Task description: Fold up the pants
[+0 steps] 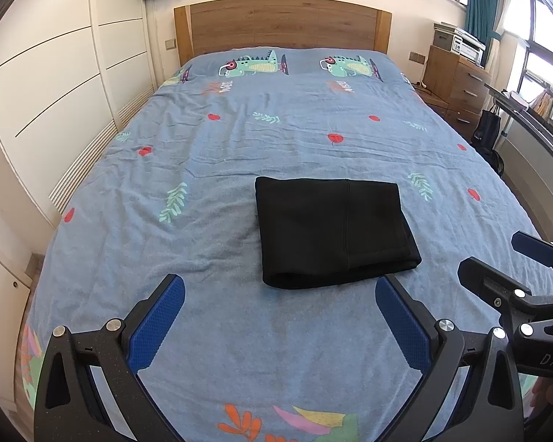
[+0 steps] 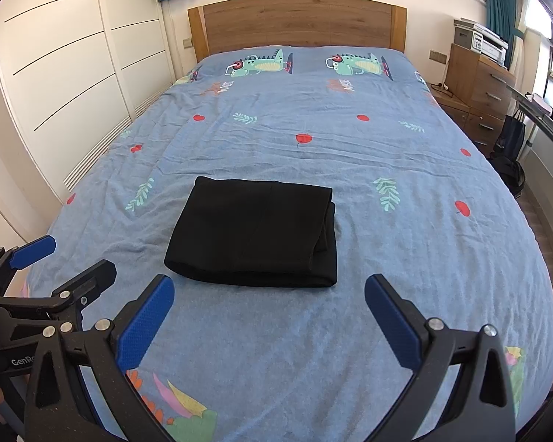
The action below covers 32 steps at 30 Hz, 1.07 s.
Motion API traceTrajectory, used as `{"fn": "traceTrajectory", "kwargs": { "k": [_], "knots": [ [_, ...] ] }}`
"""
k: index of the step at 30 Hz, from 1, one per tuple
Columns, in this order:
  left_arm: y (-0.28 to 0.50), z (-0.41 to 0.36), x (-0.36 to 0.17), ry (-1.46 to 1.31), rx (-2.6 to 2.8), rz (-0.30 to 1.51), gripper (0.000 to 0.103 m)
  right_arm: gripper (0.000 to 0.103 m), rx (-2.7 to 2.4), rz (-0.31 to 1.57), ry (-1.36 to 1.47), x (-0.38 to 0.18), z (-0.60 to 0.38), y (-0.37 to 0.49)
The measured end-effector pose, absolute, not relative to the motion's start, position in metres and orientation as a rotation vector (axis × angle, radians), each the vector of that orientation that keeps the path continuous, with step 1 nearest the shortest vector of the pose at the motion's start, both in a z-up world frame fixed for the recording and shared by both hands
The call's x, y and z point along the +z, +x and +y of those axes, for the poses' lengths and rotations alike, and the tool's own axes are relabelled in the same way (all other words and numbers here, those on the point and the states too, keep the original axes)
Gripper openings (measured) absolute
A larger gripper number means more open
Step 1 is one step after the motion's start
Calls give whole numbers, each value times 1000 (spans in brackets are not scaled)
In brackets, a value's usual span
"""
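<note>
The black pants point(image 1: 331, 230) lie folded into a compact rectangle on the blue bedspread point(image 1: 239, 140), near the middle of the bed. The right wrist view shows the same pants point(image 2: 256, 232) with stacked layers at their right edge. My left gripper point(image 1: 280, 294) is open, hovering just short of the pants' near edge, nothing between its blue pads. My right gripper point(image 2: 269, 293) is open too, also just in front of the pants and holding nothing. Each gripper appears in the other's view: the right one point(image 1: 497, 258) at the right edge, the left one point(image 2: 70, 258) at the left edge.
A wooden headboard point(image 1: 282, 24) stands at the far end. White wardrobe doors point(image 1: 55, 73) run close along the bed's left side. A wooden dresser point(image 1: 457, 81) with a printer, a dark bag point(image 1: 488, 129) and a window are on the right.
</note>
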<state>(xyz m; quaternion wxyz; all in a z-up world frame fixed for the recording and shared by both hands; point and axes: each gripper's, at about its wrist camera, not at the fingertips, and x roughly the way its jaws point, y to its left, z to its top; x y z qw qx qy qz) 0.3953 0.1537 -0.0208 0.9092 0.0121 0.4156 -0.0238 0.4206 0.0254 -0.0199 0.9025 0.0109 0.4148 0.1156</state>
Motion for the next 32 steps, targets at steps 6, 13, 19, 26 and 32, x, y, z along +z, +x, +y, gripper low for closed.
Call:
{"fn": "traceTrajectory", "kwargs": {
  "k": [6,13,19,26,32],
  "knots": [
    [395,153,-21,27,-50,856,102,103,239,858,21,-20,25,421],
    [397,153,-22,26,-55,862,102,103,237,860,26,-22,24,419],
    [400,152,-24,29,-61,868,102,103,233,865,30,-25,22,419],
    [402,152,-26,29,-63,865,102,103,232,872,35,-27,21,419],
    [403,151,-27,33,-63,857,102,103,231,872,36,-27,21,420]
  ]
}}
